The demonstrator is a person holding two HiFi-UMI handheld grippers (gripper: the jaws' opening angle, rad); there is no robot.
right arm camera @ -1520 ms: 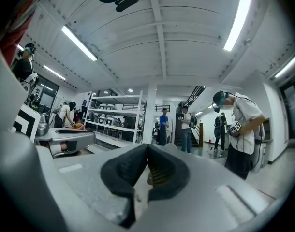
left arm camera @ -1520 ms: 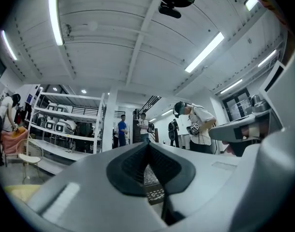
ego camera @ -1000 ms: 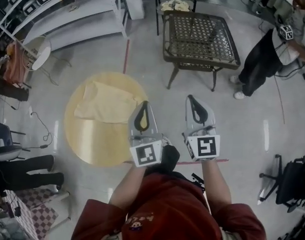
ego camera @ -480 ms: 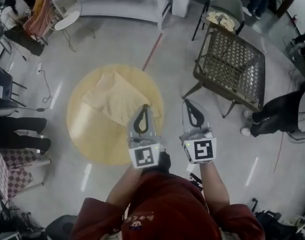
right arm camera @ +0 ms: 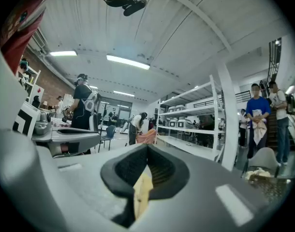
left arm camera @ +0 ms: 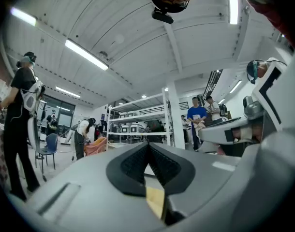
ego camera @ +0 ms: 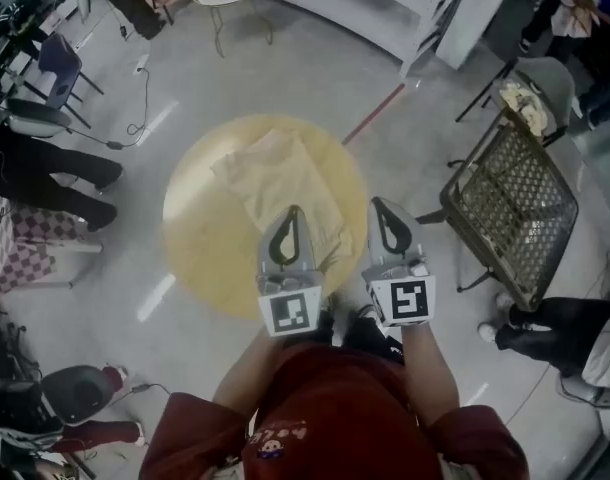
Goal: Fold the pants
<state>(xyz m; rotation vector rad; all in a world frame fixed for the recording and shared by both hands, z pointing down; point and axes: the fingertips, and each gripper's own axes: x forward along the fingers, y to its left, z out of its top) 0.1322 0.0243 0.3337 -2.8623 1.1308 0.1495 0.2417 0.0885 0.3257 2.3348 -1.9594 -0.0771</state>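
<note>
Cream pants lie loosely spread on a round yellow table in the middle of the head view. My left gripper is held level over the table's near right part, its tip above the pants' near end. My right gripper hangs beside it, over the table's right rim. Both are shut and hold nothing. The left gripper view shows the black pads of my left gripper closed together, looking out across the room. My right gripper looks the same in its own view.
A metal lattice table stands tilted in view at the right, with a chair behind it. White shelving lines the far wall. A person's legs are at the left, another's at the lower right.
The view has swung round: the yellow table and pants have shifted from the left to under the grippers. The lattice table has slid to the right. Both grippers stay shut, side by side.
</note>
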